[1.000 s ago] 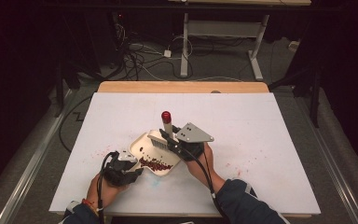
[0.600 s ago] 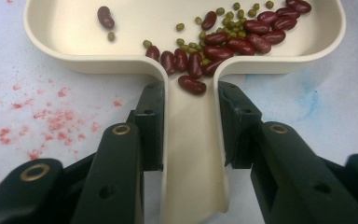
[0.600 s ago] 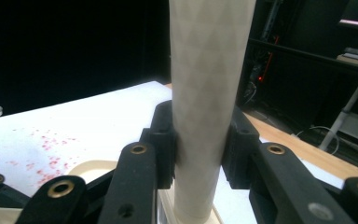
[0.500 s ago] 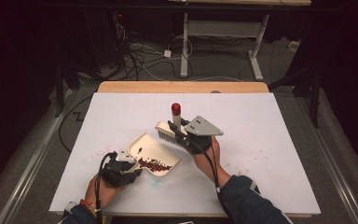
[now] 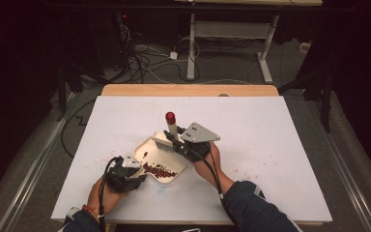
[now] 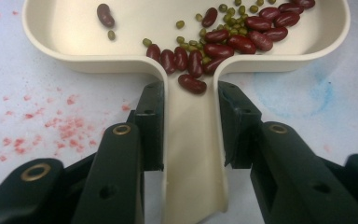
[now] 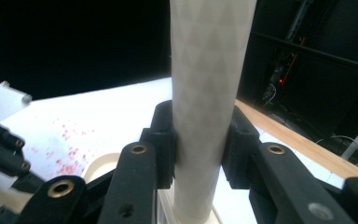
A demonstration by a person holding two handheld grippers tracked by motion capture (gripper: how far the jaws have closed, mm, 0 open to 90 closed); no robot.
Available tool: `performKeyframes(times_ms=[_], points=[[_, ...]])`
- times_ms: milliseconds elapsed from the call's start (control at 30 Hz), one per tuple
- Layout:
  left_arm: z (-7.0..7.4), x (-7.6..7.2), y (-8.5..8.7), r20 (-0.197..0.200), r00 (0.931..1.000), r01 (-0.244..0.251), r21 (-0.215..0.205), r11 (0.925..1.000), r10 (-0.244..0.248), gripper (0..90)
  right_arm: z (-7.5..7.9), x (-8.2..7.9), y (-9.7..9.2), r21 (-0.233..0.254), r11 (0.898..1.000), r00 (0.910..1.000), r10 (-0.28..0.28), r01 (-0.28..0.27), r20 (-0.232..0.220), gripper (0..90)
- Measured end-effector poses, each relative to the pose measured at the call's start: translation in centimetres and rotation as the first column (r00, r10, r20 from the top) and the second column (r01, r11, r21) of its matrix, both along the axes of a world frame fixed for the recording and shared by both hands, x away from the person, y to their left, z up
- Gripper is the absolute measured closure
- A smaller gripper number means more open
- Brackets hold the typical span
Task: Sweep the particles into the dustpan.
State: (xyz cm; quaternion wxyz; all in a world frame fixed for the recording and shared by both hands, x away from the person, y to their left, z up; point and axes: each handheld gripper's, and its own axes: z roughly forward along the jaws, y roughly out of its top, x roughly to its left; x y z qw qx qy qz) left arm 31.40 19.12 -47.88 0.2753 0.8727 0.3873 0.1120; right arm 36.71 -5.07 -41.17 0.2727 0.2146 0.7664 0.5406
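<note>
A cream dustpan lies on the white table, holding dark red kidney beans and small green beans. My left gripper is shut on the pan's handle, with a jaw pressed on either side. One kidney bean sits in the mouth of the handle. My right gripper is shut on the cream handle of a small brush. The handle stands upright with its red cap on top. The bristles hang at the pan's far edge.
Red stains mark the white sheet left of the pan, and a blue smear lies to its right. A wooden strip edges the table's far side, with a dark floor, cables and a desk frame beyond.
The right gripper drew the brush from over the pan out past its far edge, then brought it back to that edge. The left gripper and the pan stayed put.
</note>
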Motion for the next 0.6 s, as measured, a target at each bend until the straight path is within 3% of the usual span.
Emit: performKeyframes(times_ms=[200, 233, 600], points=[[-0.1, 0.1, 0.0, -0.002, 1.0000, -0.001, 0.003, 1.0000, 0.001, 63.6, 0.9, 0.2, -1.8, 0.029, 0.999, 0.9995, -0.030, 0.030, -0.003, 70.4], [-0.1, 0.1, 0.0, -0.004, 1.0000, 0.002, 0.007, 1.0000, -0.002, 63.6, 1.3, 0.3, -2.7, 0.038, 0.999, 0.9995, -0.030, 0.030, -0.013, 70.4], [-0.1, 0.2, -0.1, -0.007, 1.0000, -0.005, 0.004, 1.0000, 0.005, 63.6, 2.9, -0.2, -7.1, 0.019, 0.998, 0.9983, -0.058, 0.058, -0.007, 70.3]])
